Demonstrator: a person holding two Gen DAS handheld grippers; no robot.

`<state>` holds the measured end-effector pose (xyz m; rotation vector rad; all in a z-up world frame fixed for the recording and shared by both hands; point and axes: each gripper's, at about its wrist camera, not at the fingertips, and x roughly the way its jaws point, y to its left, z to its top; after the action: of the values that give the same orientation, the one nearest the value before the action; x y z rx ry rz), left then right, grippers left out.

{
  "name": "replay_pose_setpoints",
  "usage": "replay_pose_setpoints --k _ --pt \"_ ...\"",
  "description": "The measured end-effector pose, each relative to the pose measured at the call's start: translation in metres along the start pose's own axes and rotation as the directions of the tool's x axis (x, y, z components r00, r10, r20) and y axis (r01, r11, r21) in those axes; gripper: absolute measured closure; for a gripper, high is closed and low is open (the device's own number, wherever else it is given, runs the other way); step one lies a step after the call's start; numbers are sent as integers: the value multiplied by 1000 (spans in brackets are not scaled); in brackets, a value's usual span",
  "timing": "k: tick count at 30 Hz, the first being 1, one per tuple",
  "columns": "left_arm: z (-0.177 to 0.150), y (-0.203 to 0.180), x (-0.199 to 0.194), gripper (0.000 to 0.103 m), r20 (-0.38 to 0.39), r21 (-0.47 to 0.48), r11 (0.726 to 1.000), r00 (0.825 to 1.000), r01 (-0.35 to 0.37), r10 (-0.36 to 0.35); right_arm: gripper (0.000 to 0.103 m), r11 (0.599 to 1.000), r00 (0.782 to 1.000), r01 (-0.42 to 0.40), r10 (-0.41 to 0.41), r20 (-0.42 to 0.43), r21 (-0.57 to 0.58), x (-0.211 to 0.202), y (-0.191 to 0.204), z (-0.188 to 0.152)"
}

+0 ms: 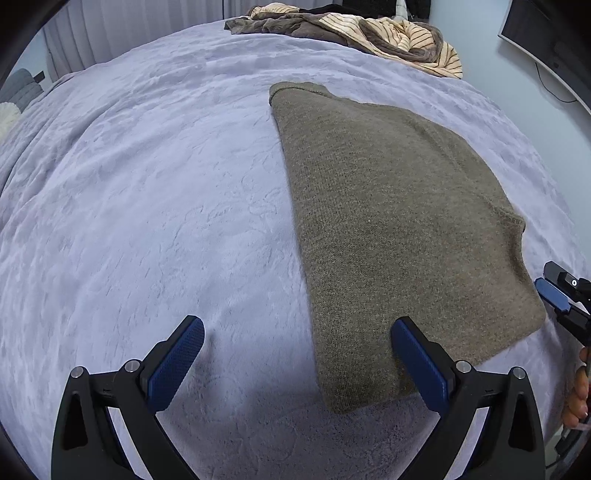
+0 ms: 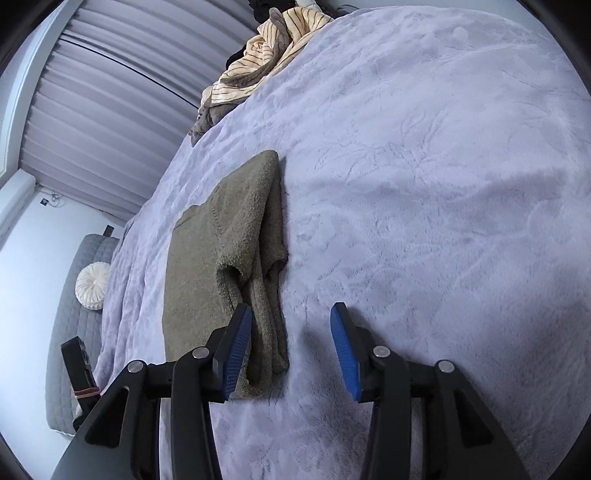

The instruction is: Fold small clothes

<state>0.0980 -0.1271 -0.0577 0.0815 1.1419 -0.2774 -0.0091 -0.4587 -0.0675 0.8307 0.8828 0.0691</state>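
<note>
While the olive-brown knit sweater (image 1: 399,229) lies folded into a long narrow strip on the pale lilac plush blanket (image 1: 147,184), both claws sit low at its near end and neither one has hold of it. Over on the left, the left gripper (image 1: 297,363) is spread wide, released, with one blue pad down on bare blanket and the other blue pad resting at the sweater's near corner, nothing pinched between them. Look to the right edge of that view and you catch the right gripper (image 1: 554,295) just beside the sweater's other near corner, with a bit of the person's hand (image 1: 578,391) below it. From the right wrist view, the right gripper (image 2: 291,350) is parted too, let go: its left pad touches the stacked folded edge of the sweater (image 2: 221,251), its right pad stands clear over the blanket (image 2: 443,184), and the cloth's thick layered edge lies in the gap without being squeezed. Up at the far end of the bed, well apart from the action, a cream striped garment (image 1: 413,40) lies tangled with a grey-brown one (image 1: 273,24). Pleated curtains (image 2: 110,92) hang behind, and a round white cushion (image 2: 92,286) rests on a grey quilted surface (image 2: 66,350) off the bed's side.
</note>
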Motion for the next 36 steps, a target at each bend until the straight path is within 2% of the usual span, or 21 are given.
replay_pose_setpoints --k 9,11,13,14,16,20,22,25,28,31,33,34,35,36 --pt "14 8 3 1 18 -12 1000 1000 17 -17 54 1000 1000 -7 7 -22 -2 11 1 4" --pt "21 14 1 1 43 -31 998 998 55 -53 54 999 999 -43 43 -25 7 13 2 9" --pt "31 22 0 1 62 -55 993 993 109 -105 47 997 997 -71 71 -23 6 15 3 16" --pt "37 26 2 1 65 -67 987 988 144 -139 40 996 996 -86 86 -23 1 16 5 21" --pt "50 33 7 1 67 -92 973 976 212 -206 39 992 991 -126 125 -47 -14 25 8 33" --pt "73 45 29 1 53 -156 923 936 353 -349 39 987 978 -158 158 -137 13 55 7 56" --pt "81 46 45 1 31 -180 903 920 389 -390 39 986 973 -162 164 -162 28 68 7 64" --pt "90 42 72 1 -33 -221 865 883 450 -468 39 986 968 -162 164 -188 27 83 8 74" --pt "99 30 88 1 -51 -213 853 866 477 -497 39 983 957 -183 182 -227 15 98 13 80" --pt "107 14 94 1 -68 -166 861 865 481 -497 39 980 944 -195 180 -278 -29 116 25 82" --pt "110 2 95 1 -88 -124 879 877 460 -472 39 979 933 -200 175 -313 -49 132 33 82" --pt "111 -2 94 5 -88 -100 887 884 450 -459 39 979 932 -198 172 -319 -51 138 35 81" --pt "110 -5 91 16 -77 -81 894 891 441 -447 39 979 934 -196 171 -314 -50 141 36 81" --pt "110 -6 87 21 -64 -68 894 892 443 -447 46 980 938 -193 172 -302 -42 141 38 79"
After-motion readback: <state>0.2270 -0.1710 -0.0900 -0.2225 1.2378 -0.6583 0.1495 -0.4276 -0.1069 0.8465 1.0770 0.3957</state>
